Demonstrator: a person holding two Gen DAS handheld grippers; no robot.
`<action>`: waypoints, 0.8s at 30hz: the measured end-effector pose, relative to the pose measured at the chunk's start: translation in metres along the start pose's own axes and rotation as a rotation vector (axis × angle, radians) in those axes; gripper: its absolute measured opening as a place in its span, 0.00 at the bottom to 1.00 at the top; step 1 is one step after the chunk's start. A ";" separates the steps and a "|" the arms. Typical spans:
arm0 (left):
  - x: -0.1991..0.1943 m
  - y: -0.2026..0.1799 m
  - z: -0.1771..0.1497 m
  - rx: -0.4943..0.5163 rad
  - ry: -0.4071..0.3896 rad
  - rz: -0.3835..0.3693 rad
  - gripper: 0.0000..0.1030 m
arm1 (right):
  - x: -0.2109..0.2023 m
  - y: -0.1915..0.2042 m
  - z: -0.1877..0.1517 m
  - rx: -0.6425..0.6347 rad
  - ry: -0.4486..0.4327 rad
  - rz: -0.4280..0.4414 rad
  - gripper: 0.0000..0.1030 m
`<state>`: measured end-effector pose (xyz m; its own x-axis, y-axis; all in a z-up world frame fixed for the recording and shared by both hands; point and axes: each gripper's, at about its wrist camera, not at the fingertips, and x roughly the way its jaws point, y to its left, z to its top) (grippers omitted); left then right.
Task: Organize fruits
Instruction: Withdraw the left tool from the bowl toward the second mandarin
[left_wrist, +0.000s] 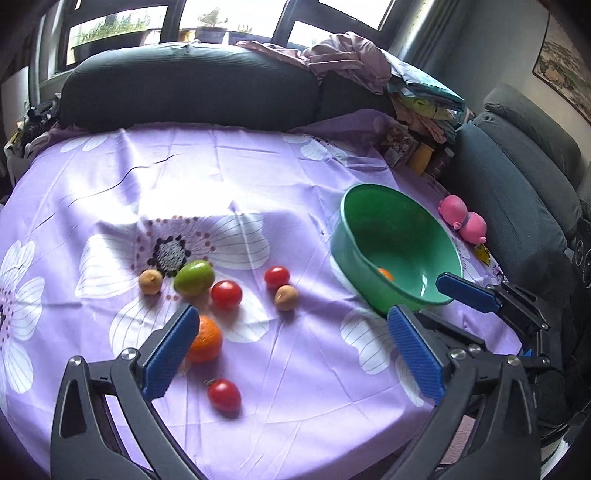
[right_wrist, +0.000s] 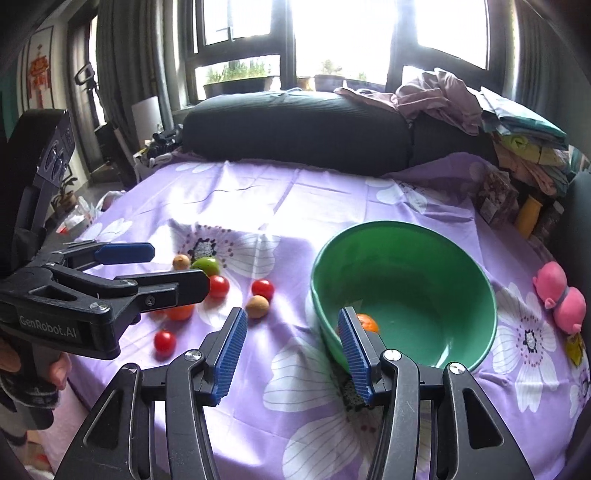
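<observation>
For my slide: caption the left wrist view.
Open left gripper over seven loose fruits beside a green bowl holding one orange.

Left tongs (left_wrist: 291, 354) gape above an orange (left_wrist: 205, 340); the green bowl (left_wrist: 397, 251) holds perhaps another orange.

A: How much of the orange (left_wrist: 205, 341) on the cloth shows?

B: In the left wrist view a blue finger pad (left_wrist: 170, 352) covers its left side. In the right wrist view the left gripper (right_wrist: 173, 267) hides its top.

A: And the fruit in the green bowl (right_wrist: 458, 266)?

B: An orange one (right_wrist: 369, 324), half behind the right gripper's pad (right_wrist: 355, 356); from the other side the bowl's wall cuts off its lower part.

A: The jars past the bowl?

B: The jars (left_wrist: 417, 153) are too blurred to read. The person's hand (right_wrist: 33, 369) is cut off by the frame edge.
</observation>
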<state>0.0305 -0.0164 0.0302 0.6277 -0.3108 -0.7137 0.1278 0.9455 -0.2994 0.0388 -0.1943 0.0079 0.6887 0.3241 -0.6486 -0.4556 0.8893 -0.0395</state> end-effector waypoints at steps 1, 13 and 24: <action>-0.002 0.005 -0.004 -0.015 0.002 0.009 0.99 | 0.000 0.003 0.000 -0.003 0.002 0.015 0.51; -0.030 0.059 -0.036 -0.130 -0.005 0.080 0.99 | 0.007 0.045 0.001 -0.062 0.023 0.057 0.59; -0.029 0.084 -0.055 -0.167 0.013 0.080 0.99 | 0.034 0.067 -0.010 -0.090 0.103 0.115 0.60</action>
<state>-0.0188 0.0662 -0.0090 0.6204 -0.2377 -0.7474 -0.0522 0.9383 -0.3417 0.0260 -0.1268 -0.0244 0.5701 0.3833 -0.7267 -0.5800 0.8142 -0.0256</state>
